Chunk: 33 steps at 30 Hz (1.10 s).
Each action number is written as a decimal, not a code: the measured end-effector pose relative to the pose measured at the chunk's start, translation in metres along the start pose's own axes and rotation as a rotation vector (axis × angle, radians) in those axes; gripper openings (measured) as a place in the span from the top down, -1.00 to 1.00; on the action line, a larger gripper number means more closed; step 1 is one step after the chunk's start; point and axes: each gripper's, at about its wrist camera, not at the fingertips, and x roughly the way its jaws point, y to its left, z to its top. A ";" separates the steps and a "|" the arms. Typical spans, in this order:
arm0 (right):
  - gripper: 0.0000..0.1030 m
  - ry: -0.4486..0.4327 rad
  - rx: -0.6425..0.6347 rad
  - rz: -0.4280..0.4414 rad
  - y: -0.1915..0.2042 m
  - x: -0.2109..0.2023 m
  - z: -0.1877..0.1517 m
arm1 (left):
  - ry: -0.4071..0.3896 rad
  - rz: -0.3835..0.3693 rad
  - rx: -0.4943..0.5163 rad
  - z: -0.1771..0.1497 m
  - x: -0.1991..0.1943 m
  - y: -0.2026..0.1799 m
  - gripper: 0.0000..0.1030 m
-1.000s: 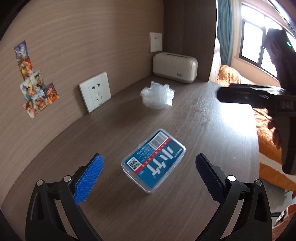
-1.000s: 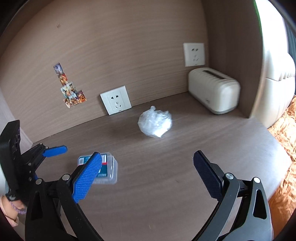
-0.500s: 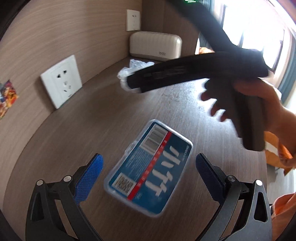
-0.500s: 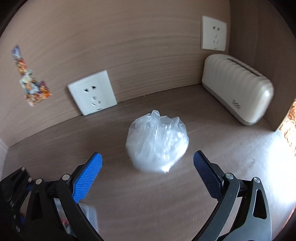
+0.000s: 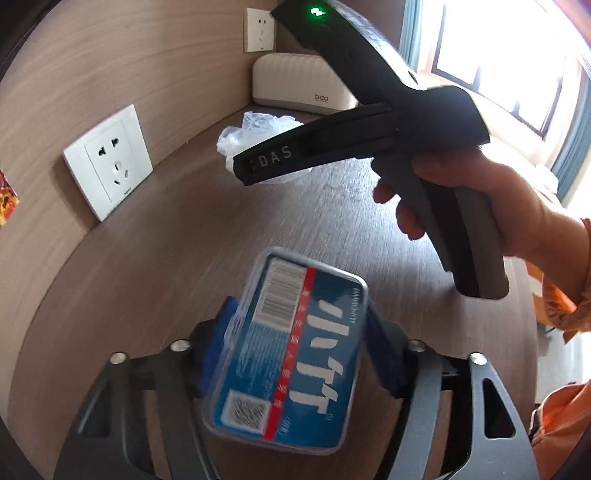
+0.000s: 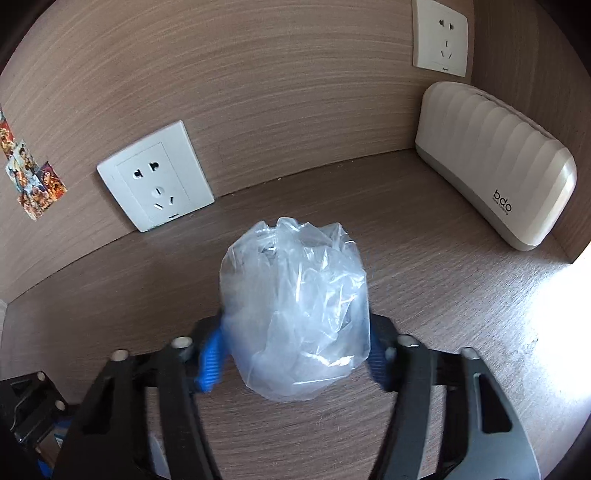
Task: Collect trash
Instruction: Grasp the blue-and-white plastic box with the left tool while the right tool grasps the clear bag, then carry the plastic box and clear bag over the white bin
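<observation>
My left gripper (image 5: pixel 295 354) is shut on a clear plastic box with a blue and red label (image 5: pixel 291 354), its blue pads pressing the box's two sides. My right gripper (image 6: pixel 295 354) is shut on a crumpled clear plastic bag (image 6: pixel 295 306) that bulges up between its blue pads. In the left wrist view the right gripper's black body (image 5: pixel 369 122), held by a hand, reaches over the brown wooden desk (image 5: pixel 177 236) and partly hides the bag (image 5: pixel 255 129).
A beige ribbed bdo box (image 6: pixel 495 158) stands in the back right corner. White wall sockets (image 6: pixel 155 181) (image 6: pixel 439 33) sit on the wood panel wall, with stickers (image 6: pixel 29 177) at left. A window and orange bedding (image 5: pixel 557 302) lie right of the desk edge.
Both grippers moved forward and closed: the left one onto the labelled box, the right one onto the plastic bag. Both were open half a second ago.
</observation>
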 end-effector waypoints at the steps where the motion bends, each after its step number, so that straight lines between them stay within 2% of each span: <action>1: -0.06 -0.005 0.002 0.006 0.000 -0.003 0.000 | 0.000 -0.011 -0.023 0.001 -0.001 0.002 -0.13; 10: -0.04 -0.061 -0.044 0.011 0.005 -0.051 -0.004 | -0.041 0.018 -0.099 0.011 -0.022 0.007 -0.11; 18: -0.04 -0.108 -0.042 0.037 -0.006 -0.095 -0.021 | -0.087 0.084 -0.099 0.017 -0.047 -0.009 -0.11; 24: -0.04 -0.144 -0.035 0.049 -0.018 -0.139 -0.043 | -0.110 0.099 -0.085 0.019 -0.063 -0.041 -0.11; 33: -0.04 -0.184 0.008 -0.008 -0.060 -0.213 -0.096 | -0.128 0.044 -0.001 0.020 -0.081 -0.139 -0.11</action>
